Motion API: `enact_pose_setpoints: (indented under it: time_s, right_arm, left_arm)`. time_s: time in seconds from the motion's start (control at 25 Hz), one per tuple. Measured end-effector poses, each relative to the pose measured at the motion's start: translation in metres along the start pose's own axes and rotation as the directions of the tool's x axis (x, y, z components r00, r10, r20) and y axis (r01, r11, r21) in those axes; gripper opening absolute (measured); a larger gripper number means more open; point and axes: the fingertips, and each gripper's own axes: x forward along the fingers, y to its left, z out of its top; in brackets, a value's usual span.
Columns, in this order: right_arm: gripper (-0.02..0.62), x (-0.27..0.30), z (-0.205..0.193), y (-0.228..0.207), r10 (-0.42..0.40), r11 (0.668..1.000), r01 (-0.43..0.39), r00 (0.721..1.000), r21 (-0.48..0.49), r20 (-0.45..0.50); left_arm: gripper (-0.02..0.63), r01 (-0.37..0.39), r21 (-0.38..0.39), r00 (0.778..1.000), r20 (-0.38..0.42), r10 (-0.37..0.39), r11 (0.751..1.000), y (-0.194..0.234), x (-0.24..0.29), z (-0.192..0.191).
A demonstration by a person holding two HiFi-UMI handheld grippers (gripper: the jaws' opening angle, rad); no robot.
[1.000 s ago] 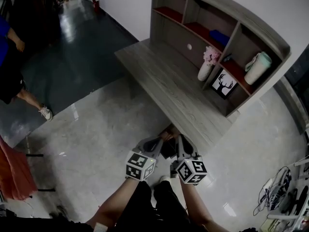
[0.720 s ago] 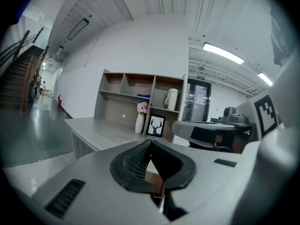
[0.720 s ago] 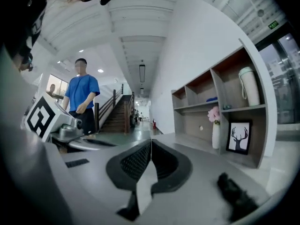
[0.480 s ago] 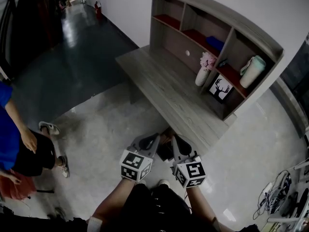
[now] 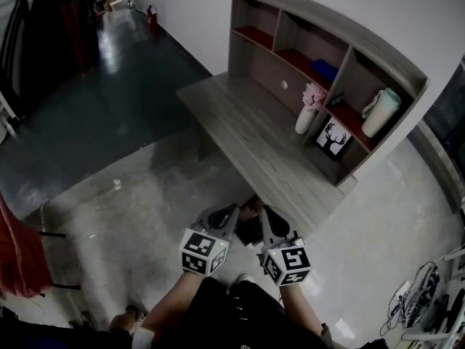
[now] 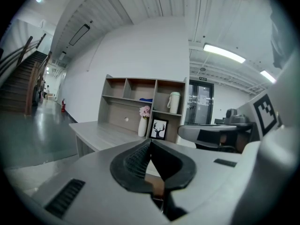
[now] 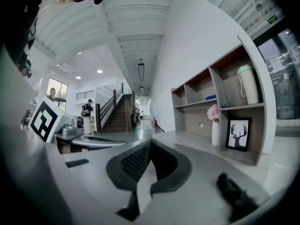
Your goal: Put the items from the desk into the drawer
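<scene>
Pads [image 6: 135,161], black and ribbed, meet on left hand-held gripper [image 6: 150,143] and right hand-held gripper [image 7: 150,144], seemingly empty, facing wood-grain desk [image 5: 254,133].

left gripper [image 5: 232,211]: jaws together | right gripper [image 5: 266,212]: jaws together | pose: side by side, roughly level

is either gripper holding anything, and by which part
Nothing is held: the left gripper and the right gripper both have their jaws together with nothing between them.

Grey wood-grain desk [image 5: 247,137], white vase [image 5: 305,121], pink flowers [image 5: 314,95], black-and-white deer picture [image 5: 333,136]
</scene>
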Motion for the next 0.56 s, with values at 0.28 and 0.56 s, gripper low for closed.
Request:
enact_pose_setpoints:
  time_s: [0.28, 0.56]
  right_arm:
    - [0.012, -0.005, -0.001, -0.013, -0.008, 1.000, 0.008, 1.000, 0.021, -0.004]
    - [0.012, -0.011, -0.001, -0.031, -0.046, 0.998, 0.047, 0.999, 0.044, -0.005]
  left_arm:
    - [0.011, -0.018, -0.006, 1.000, 0.000, 0.018, 1.000, -0.004, 0.001, -0.001]
    - [0.011, -0.022, -0.004, 1.000, -0.010, 0.022, 1.000, -0.005, 0.008, -0.003]
